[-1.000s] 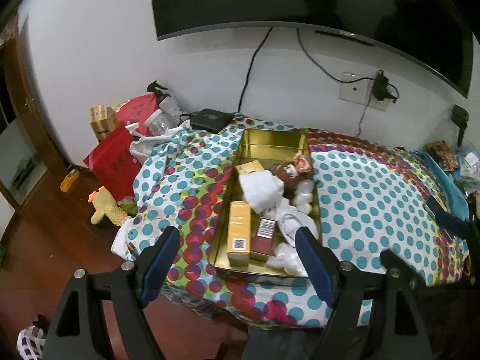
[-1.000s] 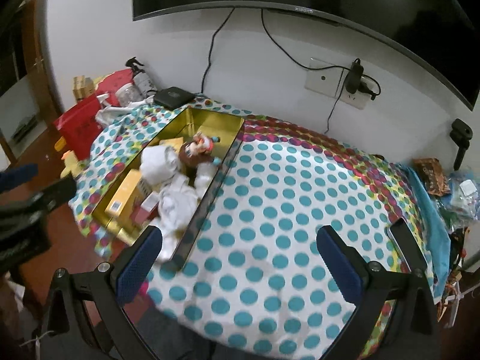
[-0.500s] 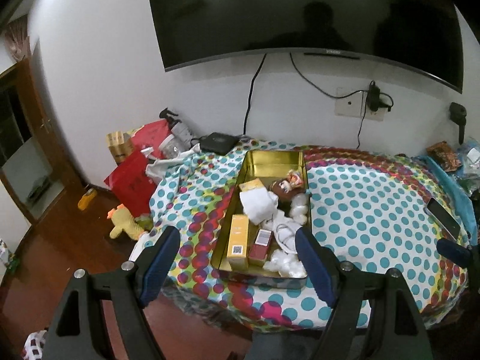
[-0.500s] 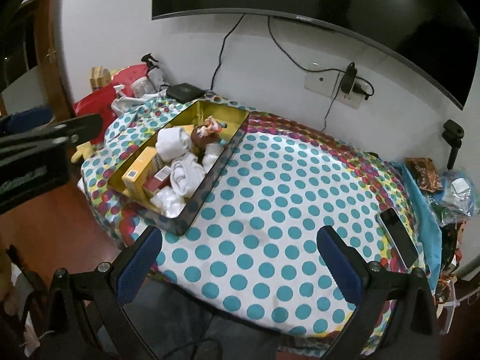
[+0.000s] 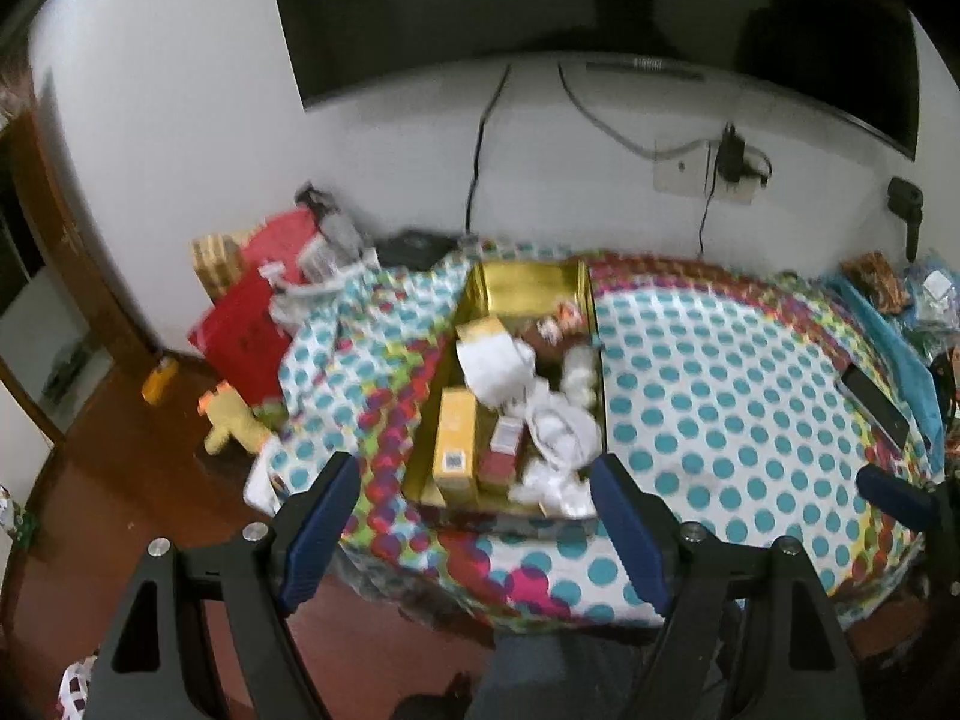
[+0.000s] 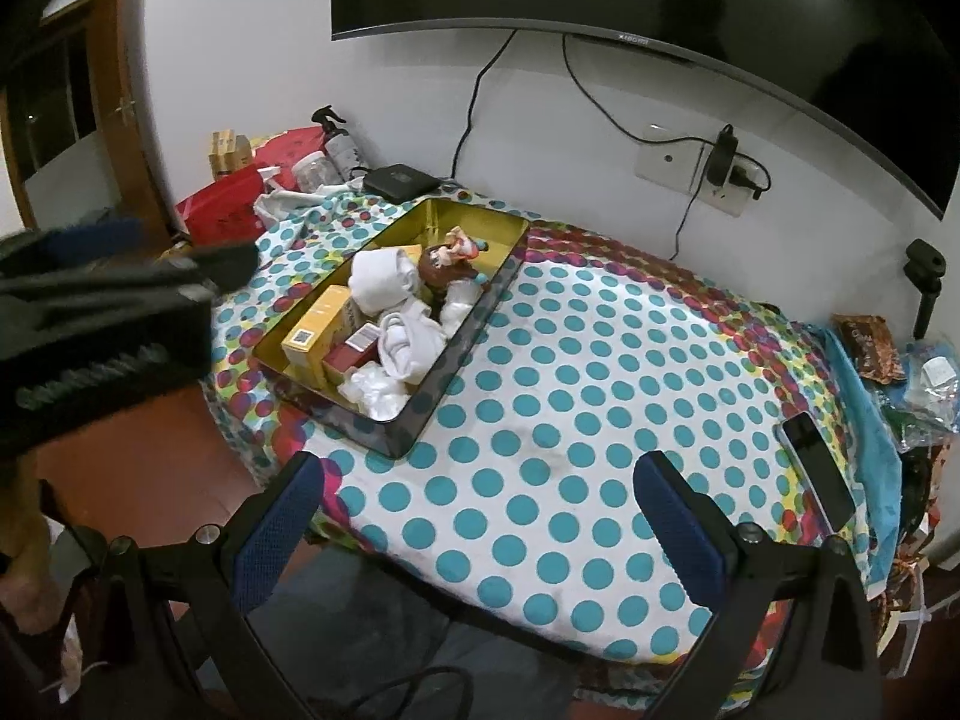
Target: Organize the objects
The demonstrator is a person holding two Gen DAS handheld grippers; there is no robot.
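The gold tin tray sits on the left part of the table, its long side running from near to far, and it already looks well filled: a yellow carton and a small red box lie at the near end, a rolled white cloth and a heap of crumpled white wrappings fill the middle, and a little brown-haired doll lies toward the far end, where a patch of bare gold floor still shows. As far as I can judge, the gathering is mostly done, since the dotted tablecloth to the right of the tray is bare across its whole middle. What might be left is the dark phone lying near the right edge, well apart from the tray, and the loose packets and bags beyond it at the far right, though I cannot tell whether those belong to the job. The left gripper hangs off the near edge of the table, lined up with the tray's near end, jaws spread wide with nothing between them. The right gripper hovers above the near edge too, equally wide and empty, looking over the bare cloth. Off the table's far left corner stand a red bag, a spray bottle and a black box, and a yellow toy lies on the floor.
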